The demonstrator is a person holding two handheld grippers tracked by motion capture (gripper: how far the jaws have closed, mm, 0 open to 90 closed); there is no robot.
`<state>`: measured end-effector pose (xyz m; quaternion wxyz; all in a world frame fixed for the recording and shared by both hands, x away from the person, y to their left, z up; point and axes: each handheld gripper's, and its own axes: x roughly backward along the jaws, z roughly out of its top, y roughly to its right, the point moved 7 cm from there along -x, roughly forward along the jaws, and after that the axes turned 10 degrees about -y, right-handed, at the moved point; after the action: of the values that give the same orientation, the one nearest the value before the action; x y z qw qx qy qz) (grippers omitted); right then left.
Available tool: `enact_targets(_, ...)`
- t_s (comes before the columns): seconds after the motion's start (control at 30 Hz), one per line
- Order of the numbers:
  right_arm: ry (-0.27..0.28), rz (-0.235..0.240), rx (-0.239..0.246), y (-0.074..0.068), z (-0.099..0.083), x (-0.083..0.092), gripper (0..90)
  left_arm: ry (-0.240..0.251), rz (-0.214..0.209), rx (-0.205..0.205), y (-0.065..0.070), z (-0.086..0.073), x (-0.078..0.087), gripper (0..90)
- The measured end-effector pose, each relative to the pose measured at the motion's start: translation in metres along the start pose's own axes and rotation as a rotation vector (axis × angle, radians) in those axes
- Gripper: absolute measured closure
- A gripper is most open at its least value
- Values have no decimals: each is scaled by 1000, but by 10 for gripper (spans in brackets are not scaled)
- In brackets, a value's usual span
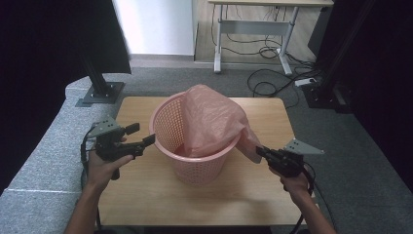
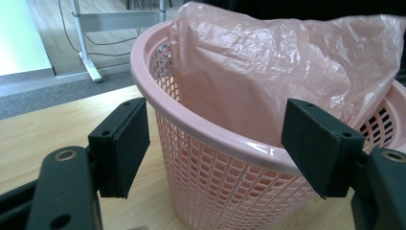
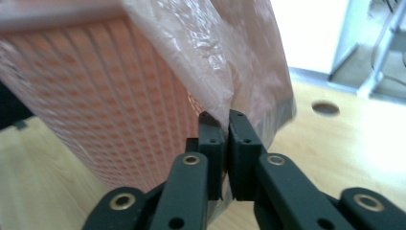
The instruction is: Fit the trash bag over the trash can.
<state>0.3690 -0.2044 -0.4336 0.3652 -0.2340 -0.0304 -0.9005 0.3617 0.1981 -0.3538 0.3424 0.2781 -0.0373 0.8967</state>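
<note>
Work in hand: lining the pink basket [image 1: 195, 146] with the pink plastic bag [image 1: 212, 122], judged from how the bag sits.
Basket position: upright at the middle of the desk [image 1: 146, 195], between the two grippers.
Bag position: partly inside the basket, bulging above the rim, one flap draped over the rim on the person's right.
Right gripper [image 1: 259, 151]: jaws clenched on that outer flap just beside the basket wall; the right gripper view shows the film pinched between the pads. Likely purpose: to draw the bag's edge down over the rim.
Left gripper [image 1: 141, 136]: jaws released and spread wide, holding nothing, hovering near the rim on the person's left; likely placed to steady the basket or take the other edge.
Basket material: rigid moulded plastic, round, tapering downward, lattice wall, smooth glossy rolled rim.
Bag material: thin translucent film, crinkled, limp, lightly shiny.
Desk surface: pale wood grain, flat, with one round cable hole [image 3: 325, 108].
</note>
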Motion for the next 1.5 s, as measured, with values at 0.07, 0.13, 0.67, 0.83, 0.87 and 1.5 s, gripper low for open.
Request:
enact_targets(0.07,15,13,25,-3,10,8,875,3,-7,-1,2,1,0,247)
enact_targets(0.13,41,22,62,-10,26,19,878,9,-13,-7,4,4,0,247)
enact_targets(0.67,67,10,133,-35,84,22,883,58,-116,-68,39,26,-4,245)
enact_targets(0.83,49,13,137,-43,90,13,884,52,-139,-90,51,31,-10,242)
enact_targets(0.87,47,15,139,-44,91,12,884,50,-143,-92,53,31,-11,241)
enact_targets(1.5,27,50,188,-69,115,-5,882,29,-165,-111,79,50,-38,267)
